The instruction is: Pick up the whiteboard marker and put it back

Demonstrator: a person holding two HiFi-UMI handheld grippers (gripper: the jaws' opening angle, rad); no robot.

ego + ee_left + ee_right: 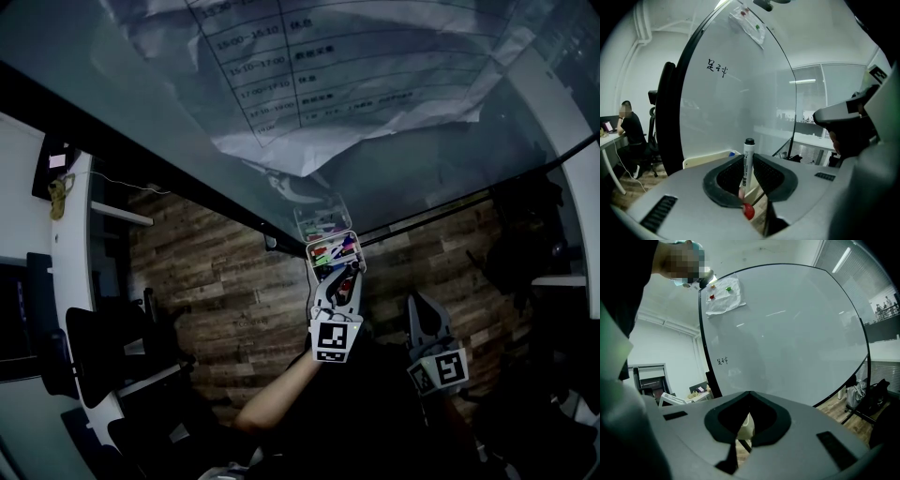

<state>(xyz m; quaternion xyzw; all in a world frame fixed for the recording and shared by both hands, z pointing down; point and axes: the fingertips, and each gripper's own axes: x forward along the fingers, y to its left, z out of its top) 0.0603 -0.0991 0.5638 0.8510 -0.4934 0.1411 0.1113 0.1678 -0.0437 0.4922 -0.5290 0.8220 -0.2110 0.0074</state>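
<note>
The left gripper (748, 158) is clamped on the whiteboard marker (749, 167), which stands upright between its jaws, black cap uppermost and white barrel pinched by both pads. From the head view this gripper sits at the lower edge of the marker tray (308, 253), which hangs at the bottom edge of the whiteboard (422, 159) (coloured pens lie in the tray). The right gripper (749, 395) is closed tip to tip on nothing and hangs below and right of the tray.

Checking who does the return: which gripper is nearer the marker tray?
Left. The left gripper, shut on the marker, is right at the tray; the right gripper is apart, off to the right, shut and empty.
</note>
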